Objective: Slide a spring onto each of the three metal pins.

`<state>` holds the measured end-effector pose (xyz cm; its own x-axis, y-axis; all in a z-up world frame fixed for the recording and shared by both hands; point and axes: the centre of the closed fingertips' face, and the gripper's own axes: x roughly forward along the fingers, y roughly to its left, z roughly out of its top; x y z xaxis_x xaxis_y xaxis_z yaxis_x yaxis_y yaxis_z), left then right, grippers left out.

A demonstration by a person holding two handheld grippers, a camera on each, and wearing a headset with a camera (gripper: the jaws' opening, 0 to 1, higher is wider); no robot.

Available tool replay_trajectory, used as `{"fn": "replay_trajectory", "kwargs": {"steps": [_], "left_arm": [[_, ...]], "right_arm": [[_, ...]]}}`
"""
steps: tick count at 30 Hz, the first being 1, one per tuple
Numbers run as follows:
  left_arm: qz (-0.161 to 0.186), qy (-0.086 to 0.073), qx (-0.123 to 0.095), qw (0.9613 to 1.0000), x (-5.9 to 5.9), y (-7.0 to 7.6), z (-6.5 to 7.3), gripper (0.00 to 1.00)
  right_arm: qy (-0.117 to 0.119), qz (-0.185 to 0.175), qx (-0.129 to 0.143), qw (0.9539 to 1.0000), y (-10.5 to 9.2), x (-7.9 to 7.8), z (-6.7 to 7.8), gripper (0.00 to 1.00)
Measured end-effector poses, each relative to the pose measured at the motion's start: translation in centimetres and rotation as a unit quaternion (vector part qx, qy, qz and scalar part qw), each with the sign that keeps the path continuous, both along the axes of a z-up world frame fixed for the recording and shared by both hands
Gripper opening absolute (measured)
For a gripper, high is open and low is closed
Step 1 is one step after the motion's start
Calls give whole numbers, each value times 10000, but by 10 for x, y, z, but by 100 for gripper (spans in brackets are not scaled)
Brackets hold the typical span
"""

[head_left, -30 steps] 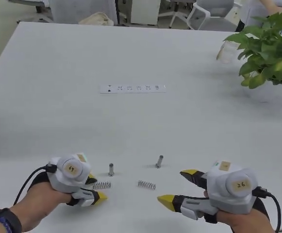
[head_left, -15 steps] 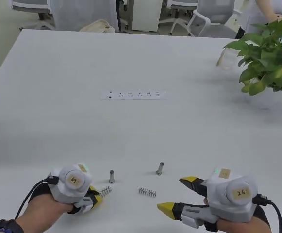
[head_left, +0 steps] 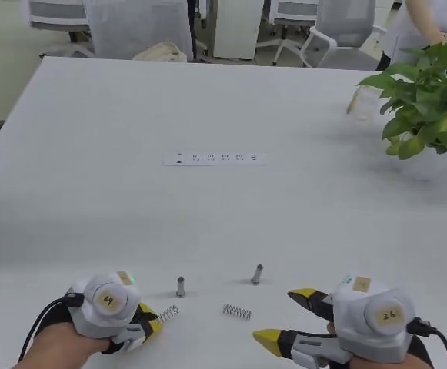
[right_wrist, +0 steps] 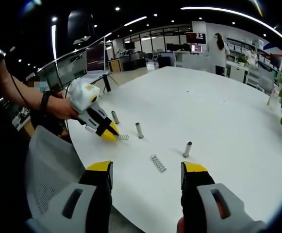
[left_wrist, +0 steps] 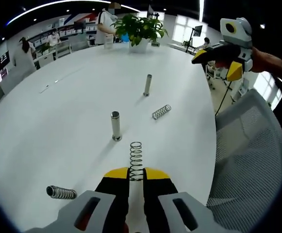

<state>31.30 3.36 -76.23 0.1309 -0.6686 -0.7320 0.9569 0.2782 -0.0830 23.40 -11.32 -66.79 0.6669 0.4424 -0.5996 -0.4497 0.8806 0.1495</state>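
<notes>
One spring [left_wrist: 136, 155] sits pinched in your left gripper [left_wrist: 136, 172], pin [left_wrist: 115, 125] at eleven o'clock; your right gripper [right_wrist: 147, 168] gapes wide.

In the head view, at the lower right of the frame, a round tan sticker [head_left: 388, 314] on the back of the right gripper [head_left: 275, 314] carries the handwritten number 26. At the lower left, a second round sticker [head_left: 106, 300] on the left gripper [head_left: 152, 318] bears a handwritten number that looks like 51; the second digit is uncertain. A small square label [head_left: 359, 284] on top of the right gripper is too small to read. The power strip [head_left: 214, 158] at mid-frame shows dark marks, illegible. In the right gripper view, a wall screen [right_wrist: 197, 37] at upper middle glows red, its content unreadable.
</notes>
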Motion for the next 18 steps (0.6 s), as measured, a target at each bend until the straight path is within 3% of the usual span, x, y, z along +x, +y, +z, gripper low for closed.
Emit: {"fn": "replay_trajectory", "kwargs": {"steps": [5,18], "left_arm": [[81,-180,-141,9997,-1,3,16,3],[30,-564,-448,9974,-22,7,59,3]], "right_arm": [[-1,43,33,10000,3,-1,0,54],[-16,366,167,9992,21,-2,3,54]]}}
